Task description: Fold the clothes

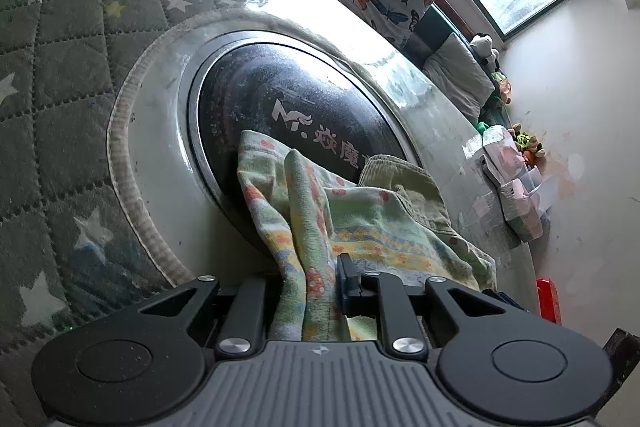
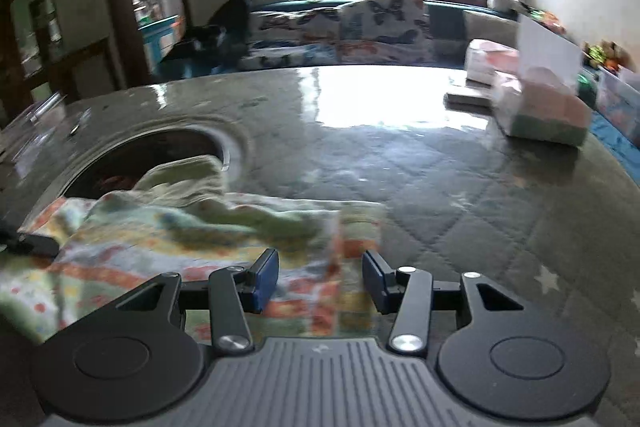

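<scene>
The quilted table cover [image 1: 60,75], grey-green with pale stars, fills most of both views under a glossy clear sheet. One round dark cooktop [image 1: 296,107] with white lettering sits at the centre of the left wrist view and at middle left of the right wrist view.

Two garments show. A patterned cloth [image 1: 320,227], pale green with orange and yellow print, lies bunched at lower centre of the left wrist view, draped over the cooktop's near edge. On it, toward the right, rests an olive corduroy piece [image 1: 408,187].

The left gripper [image 1: 308,291], at bottom centre, is nearly closed and pinches a fold of the patterned cloth, which runs up between its fingers; one blue pad [image 1: 345,283] shows against the fabric.

In the blurred right wrist view the right gripper [image 2: 320,281] stands about half open with nothing clamped. The cloth's right edge lies below and between its two blue pads [image 2: 266,279], apparently untouched.

Two plastic-wrapped packs [image 2: 540,107] sit at upper right.
</scene>
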The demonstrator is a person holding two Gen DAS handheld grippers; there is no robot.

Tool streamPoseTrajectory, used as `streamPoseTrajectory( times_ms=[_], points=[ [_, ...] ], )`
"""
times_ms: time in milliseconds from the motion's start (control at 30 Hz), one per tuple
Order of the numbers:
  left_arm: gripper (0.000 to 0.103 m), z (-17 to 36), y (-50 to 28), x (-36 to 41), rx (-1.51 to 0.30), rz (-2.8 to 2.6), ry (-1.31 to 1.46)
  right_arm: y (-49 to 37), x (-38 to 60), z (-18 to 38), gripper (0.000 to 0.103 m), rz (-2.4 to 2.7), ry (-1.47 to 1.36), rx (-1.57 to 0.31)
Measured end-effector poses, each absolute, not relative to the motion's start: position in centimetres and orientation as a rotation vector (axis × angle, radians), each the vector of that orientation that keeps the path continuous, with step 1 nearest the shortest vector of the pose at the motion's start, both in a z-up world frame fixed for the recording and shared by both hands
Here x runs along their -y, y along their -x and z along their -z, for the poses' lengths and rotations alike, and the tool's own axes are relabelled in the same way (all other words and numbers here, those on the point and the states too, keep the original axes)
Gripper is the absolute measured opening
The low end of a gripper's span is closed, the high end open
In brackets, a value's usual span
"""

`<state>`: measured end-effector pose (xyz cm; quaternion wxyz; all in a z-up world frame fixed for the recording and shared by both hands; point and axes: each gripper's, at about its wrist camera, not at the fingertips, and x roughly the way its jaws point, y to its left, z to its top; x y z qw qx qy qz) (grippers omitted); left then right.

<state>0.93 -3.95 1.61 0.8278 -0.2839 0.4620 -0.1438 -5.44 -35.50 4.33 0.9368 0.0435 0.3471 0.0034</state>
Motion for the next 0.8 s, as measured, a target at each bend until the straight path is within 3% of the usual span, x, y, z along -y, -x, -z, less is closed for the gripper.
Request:
streamPoseTrajectory(
  times_ms=[467,533,600,667,800],
  points=[
    [0.018,-1.7,-1.0,4.5,-0.971,0.296,0.561,4.8,36.4,-3.7,0.053,-0.004,-0.154,-0.701],
    [0.018,-1.8,-0.9,4.6,-0.966,0.295,0.549,4.7,36.0,-3.7,0.044,-0.023,-0.156,-0.704],
    [0.018,-1.9,-0.8,4.8,-0.960,0.295,0.532,4.7,35.6,-3.7,0.026,-0.040,-0.156,-0.706],
    [0.015,-1.9,-0.8,4.8,-0.957,0.293,0.520,4.7,35.4,-3.7,0.015,-0.039,-0.155,-0.703],
    [0.011,-2.4,-0.7,5.1,-0.941,0.302,0.496,5.3,35.5,-4.1,0.009,-0.035,-0.163,-0.677]
  ],
)
